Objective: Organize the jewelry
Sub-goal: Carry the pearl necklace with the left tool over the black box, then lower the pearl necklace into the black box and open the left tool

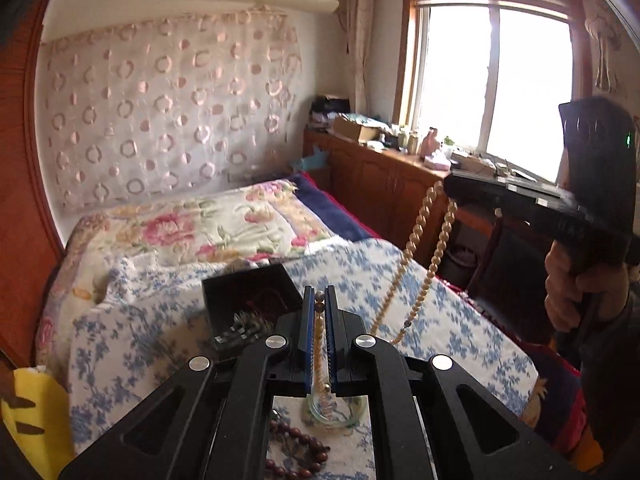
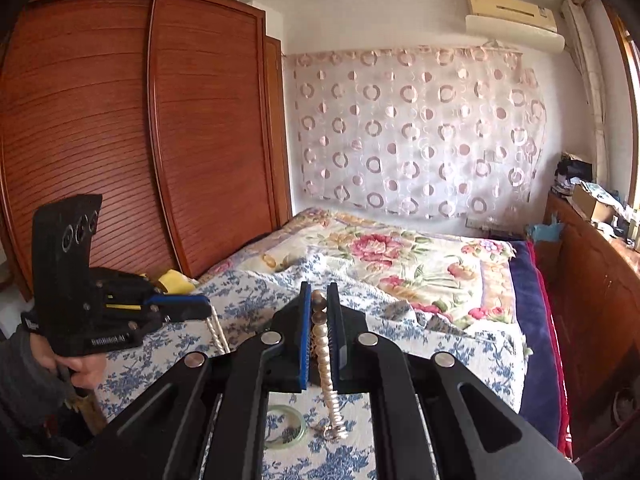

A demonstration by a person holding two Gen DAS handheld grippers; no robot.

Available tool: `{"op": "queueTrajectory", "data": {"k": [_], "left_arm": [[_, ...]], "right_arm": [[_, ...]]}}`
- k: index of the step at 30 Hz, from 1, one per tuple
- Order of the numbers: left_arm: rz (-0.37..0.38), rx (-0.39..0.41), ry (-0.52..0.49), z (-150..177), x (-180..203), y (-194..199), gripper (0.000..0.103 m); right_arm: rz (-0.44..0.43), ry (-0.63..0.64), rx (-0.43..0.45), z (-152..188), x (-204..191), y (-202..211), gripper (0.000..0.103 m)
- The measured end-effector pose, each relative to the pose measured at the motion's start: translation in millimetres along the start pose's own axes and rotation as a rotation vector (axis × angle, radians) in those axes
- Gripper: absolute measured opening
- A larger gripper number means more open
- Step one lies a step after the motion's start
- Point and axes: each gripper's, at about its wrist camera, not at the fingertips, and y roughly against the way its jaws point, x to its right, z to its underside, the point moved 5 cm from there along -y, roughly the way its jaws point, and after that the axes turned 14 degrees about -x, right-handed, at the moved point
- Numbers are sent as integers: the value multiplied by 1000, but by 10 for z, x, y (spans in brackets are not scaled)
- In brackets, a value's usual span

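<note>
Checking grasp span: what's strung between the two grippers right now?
A cream pearl-bead necklace sags between them, each end pinched in the shut left gripper and right gripper. Left wrist view shows the span; below it, only blue-floral white quilt.

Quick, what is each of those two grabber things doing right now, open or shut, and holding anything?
Left gripper: shut on the pearl necklace.
Right gripper: shut on the same pearl necklace, at another part of the strand.
</note>
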Motion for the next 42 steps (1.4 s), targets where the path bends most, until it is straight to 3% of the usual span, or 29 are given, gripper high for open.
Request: {"op": "queueTrajectory", "data": {"k": [10, 23, 30, 42], "left_arm": [[-65, 58, 19, -439, -328, 190, 4], [-114, 102, 42, -997, -675, 105, 4], [-128, 69, 50, -1067, -800, -238, 4], [-130, -26, 85, -916, -1048, -867, 4]], "right_arm": [[-46, 19, 11, -337, 52, -213, 9], [-125, 38, 18, -844, 76, -651, 9], [-122, 33, -21, -833, 135, -915, 9], [-135, 43, -133, -493, 97, -1407, 9]]}}
